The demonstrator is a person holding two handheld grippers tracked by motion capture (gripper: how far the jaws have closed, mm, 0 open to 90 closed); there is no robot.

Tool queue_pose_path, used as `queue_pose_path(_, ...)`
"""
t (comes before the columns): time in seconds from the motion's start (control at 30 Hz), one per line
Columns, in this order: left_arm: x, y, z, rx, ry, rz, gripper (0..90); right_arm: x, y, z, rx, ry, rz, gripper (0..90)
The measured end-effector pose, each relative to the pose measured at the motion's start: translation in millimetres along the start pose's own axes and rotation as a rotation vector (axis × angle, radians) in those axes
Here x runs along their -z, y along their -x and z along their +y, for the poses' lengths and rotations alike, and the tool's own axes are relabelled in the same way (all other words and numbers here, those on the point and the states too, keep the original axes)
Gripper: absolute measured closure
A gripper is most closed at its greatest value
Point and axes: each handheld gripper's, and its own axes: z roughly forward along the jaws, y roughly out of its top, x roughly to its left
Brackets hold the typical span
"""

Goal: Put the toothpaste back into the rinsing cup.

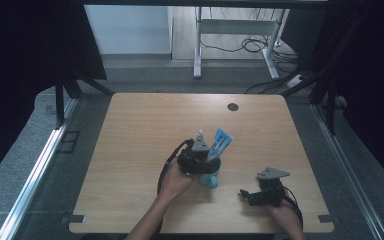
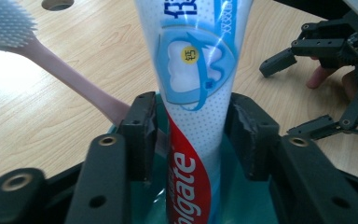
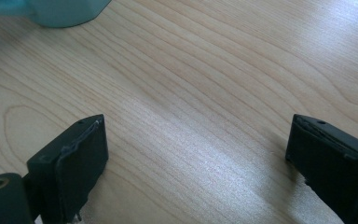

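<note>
At the near edge of the tabletop, seen from the high view, the right gripper rests low over the wood at the person's right, held from behind by the right hand, its grey three-cornered plate uppermost. In the right gripper view its fingers stand wide apart with nothing but bare wood grain between them; they hold nothing. A little farther in and toward the centre, the left hand carries the left gripper, which is positioned directly over a teal cup standing on the tabletop. In the left gripper view the toothpaste tube stands upright inside the cup, its red-lettered lower end down in the cup and its white and blue upper part rising well above the rim. The left gripper's fingers sit on either side of the tube, partly open; the pad at the picture's left is close against the tube and the one at the right just beside it, and firm pressure cannot be confirmed. A pink-handled toothbrush leans out of the same cup to the left, bristle head up. Beyond the cup, near the far edge, a dark round cable hole is set in the tabletop.
</note>
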Motion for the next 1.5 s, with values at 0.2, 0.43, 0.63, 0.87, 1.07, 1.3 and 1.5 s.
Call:
queue_pose_path(0.2, 5.1, 4.5, 3.5, -0.013, 0.005, 0.017, 42.7, 0.0, -0.1, 0.0, 0.000, 0.000, -0.001, 5.3)
queue_pose_path(0.43, 13.8, 9.8, 6.8, -0.018, 0.002, 0.027, 30.6, 0.1, 0.1, 0.0, 0.002, -0.001, -0.002, 5.3)
queue_pose_path(0.63, 21.2, 12.5, 6.3, 0.005, -0.004, 0.035, 21.3, 0.1, 0.0, 0.0, 0.002, -0.002, -0.002, 5.3)
queue_pose_path(0.87, 35.1, 11.4, 4.5, 0.010, -0.008, 0.065, 13.6, 0.1, -0.2, 0.1, 0.002, -0.002, -0.002, 5.2)
queue_pose_path(1.07, 49.6, 5.3, -1.3, 0.026, -0.005, 0.088, 8.2, 0.1, -0.2, 0.1, 0.003, -0.003, -0.002, 5.3)
queue_pose_path(1.3, 65.9, -5.6, -12.7, 0.051, 0.003, 0.113, 2.8, 0.0, -0.3, 0.1, 0.002, -0.002, -0.003, 5.3)
queue_pose_path(1.5, 77.8, -15.6, -24.6, 0.080, 0.015, 0.139, 1.0, -0.1, -0.2, 0.0, 0.004, 0.000, -0.004, 5.3)
